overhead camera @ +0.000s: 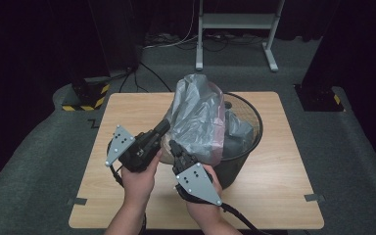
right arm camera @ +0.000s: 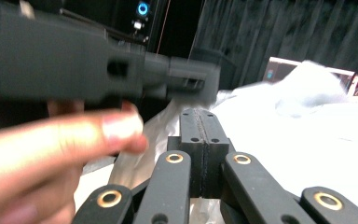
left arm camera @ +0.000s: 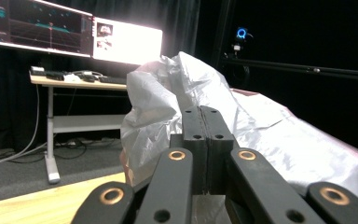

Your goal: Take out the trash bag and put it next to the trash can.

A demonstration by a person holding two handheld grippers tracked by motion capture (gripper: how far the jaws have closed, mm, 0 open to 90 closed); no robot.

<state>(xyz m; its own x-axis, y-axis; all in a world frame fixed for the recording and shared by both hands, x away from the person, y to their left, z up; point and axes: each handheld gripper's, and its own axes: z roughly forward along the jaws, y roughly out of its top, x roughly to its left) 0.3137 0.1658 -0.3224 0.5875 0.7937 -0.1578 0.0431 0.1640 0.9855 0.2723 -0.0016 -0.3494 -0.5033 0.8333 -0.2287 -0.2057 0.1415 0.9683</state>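
**Both Claws Closed at the Bag's Near Edge**

In the high view, my left gripper [overhead camera: 162, 128] sits left of frame centre and my right gripper [overhead camera: 174, 146] just below and right of it; both tips meet the near-left edge of the grey plastic bag [overhead camera: 196, 115]. The bag billows up at frame centre, out of the black wire bin [overhead camera: 247, 128], which stands right of centre on the wooden table [overhead camera: 274, 196].

Left gripper view: my jaws stand pressed together at lower centre of the frame — no gap between the pads. The plastic bag [left arm camera: 168, 100] rises directly behind them and fills the centre and right. Whether film is pinched between the pads, I cannot tell.

Right gripper view: my jaws are likewise closed flat against each other at lower centre, with the bag [right arm camera: 298, 121] spread white across the right half. My left hand [right arm camera: 51, 144] and its gripper body cross the upper left — blurred. Again, I cannot tell whether any film is caught.
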